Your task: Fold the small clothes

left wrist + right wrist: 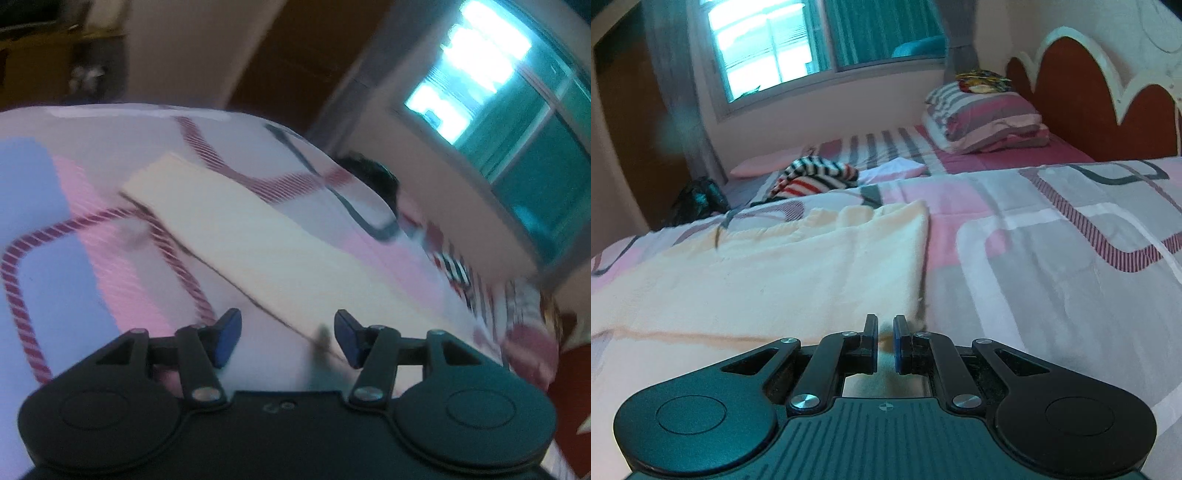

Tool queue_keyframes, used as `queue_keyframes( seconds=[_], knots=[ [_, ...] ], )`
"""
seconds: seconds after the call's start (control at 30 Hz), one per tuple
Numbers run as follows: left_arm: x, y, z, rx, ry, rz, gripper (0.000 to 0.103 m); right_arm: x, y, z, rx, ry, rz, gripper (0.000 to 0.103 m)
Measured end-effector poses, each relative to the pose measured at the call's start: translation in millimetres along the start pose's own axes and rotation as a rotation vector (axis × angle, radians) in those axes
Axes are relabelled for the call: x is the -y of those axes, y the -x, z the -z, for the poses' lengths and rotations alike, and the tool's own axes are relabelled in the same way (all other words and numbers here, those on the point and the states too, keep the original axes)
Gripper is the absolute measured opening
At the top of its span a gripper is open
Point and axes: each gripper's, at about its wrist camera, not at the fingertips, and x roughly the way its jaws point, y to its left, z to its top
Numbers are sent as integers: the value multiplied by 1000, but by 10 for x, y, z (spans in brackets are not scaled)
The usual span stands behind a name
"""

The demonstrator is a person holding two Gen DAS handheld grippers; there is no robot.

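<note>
A cream knitted garment [768, 266] lies flat on the patterned bedspread [1052, 258]. In the left wrist view it shows as a cream folded strip [251, 251] running diagonally across the bed. My left gripper [288, 338] is open and empty, just above the near edge of the garment. My right gripper [885, 341] is shut on the garment's near right corner, low on the bed.
A striped black, white and red garment [812, 177] and a white cloth [894, 168] lie farther up the bed. Stacked pillows [986, 118] rest against the red headboard [1108, 107]. A dark bag [698, 201] sits at the left beside the bed. A window [768, 44] is behind.
</note>
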Motion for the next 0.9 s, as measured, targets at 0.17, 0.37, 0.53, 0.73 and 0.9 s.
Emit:
queue_keyframes(
  seconds=[0.17,0.37,0.53,0.73,0.9],
  knots=[
    [-206,-110,-148,25,41,12,50,79,-33,-112,4,-45,24,6],
    [-340,-269,-366,42,111,-21,37,222,5,-111,9,-55,54,6],
    [3,-365,-533,33,-94,-152,2,318,-3,-87,-8,-82,64,6],
    [883,-112,-323,148,-417,-73,2,297,48,-123,13,-78,52,6],
    [1512,87,128,154,-562,79,2,283,56,-114,12,-82,42,6]
  ],
)
